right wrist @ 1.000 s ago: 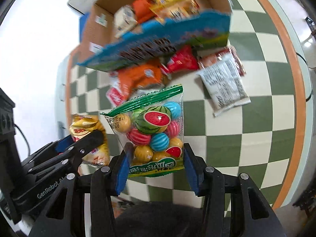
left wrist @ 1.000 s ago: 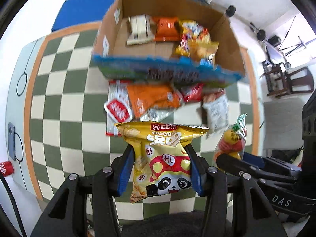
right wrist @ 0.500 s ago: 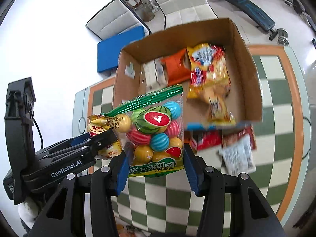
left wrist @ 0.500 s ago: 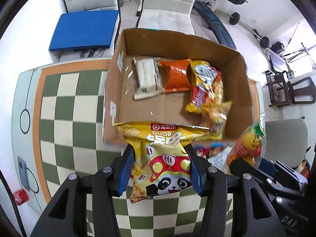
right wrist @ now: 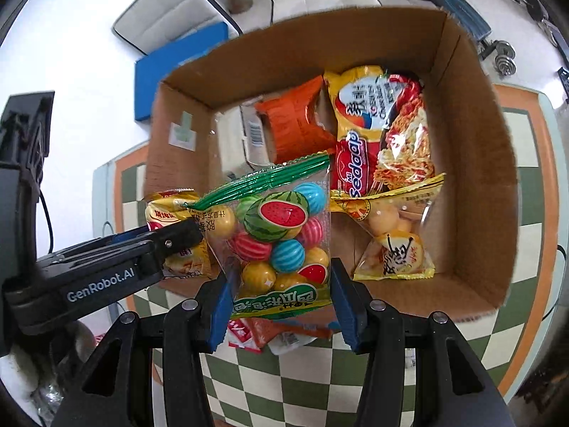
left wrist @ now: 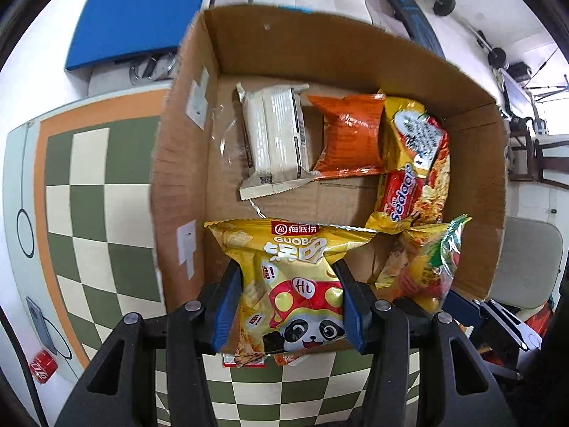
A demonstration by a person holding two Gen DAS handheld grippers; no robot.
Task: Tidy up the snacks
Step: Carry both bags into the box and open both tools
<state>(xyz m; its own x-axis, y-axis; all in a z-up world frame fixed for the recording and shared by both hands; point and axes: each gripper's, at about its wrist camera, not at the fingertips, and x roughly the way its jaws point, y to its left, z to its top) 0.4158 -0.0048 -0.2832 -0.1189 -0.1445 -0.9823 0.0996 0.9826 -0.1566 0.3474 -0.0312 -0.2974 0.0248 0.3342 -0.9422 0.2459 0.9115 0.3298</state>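
Note:
My left gripper [left wrist: 288,302] is shut on a yellow panda chips bag [left wrist: 291,284] and holds it over the near edge of the open cardboard box [left wrist: 185,163]. My right gripper [right wrist: 279,302] is shut on a clear bag of striped gum balls [right wrist: 277,235], also above the box's near edge [right wrist: 498,213]. The box holds a white pack [left wrist: 274,138], an orange pack [left wrist: 348,135], a Sedaap noodle pack [right wrist: 384,131] and a yellow snack bag [right wrist: 394,245]. The left gripper with its chips bag shows at the left of the right wrist view [right wrist: 170,238].
The box stands on a green and cream checkered table [left wrist: 89,213]. Several loose packets [right wrist: 277,334] peek from under the box's near wall. A blue pad [left wrist: 138,17] and chairs stand beyond the table. A red can [left wrist: 42,370] and a phone [left wrist: 39,320] lie at the far left.
Both grippers have moved forward and up with their bags, from above the loose packets in front of the box to over the box's near edge.

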